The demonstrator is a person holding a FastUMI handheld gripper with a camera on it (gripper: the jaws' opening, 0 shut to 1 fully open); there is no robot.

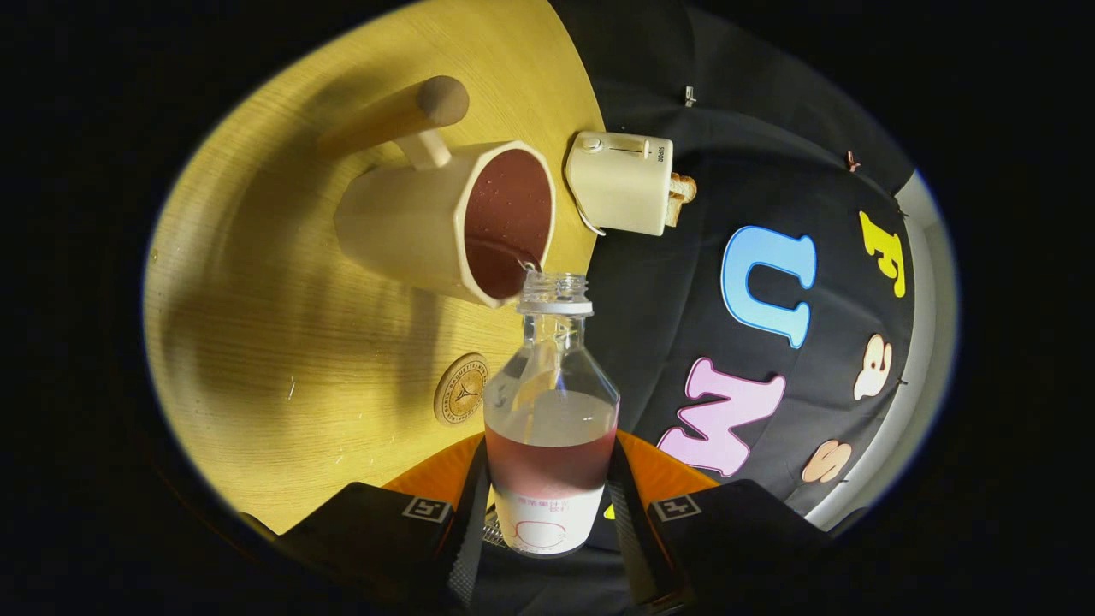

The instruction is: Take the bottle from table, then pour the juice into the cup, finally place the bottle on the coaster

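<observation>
Wooden bench [282,342] lies under the pouring. The jaws are closed on both sides of one bottle [552,411], low on its body by the label, and it is tipped with its uncapped mouth at the rim of one cup [445,222]. Juice [547,462] runs into the cup. Clear, smooth and part full, the bottle looks light but slippery; a low grip seems sound. One coaster [460,388] lies beside the bottle, and one toaster [620,181] beyond the cup.
</observation>
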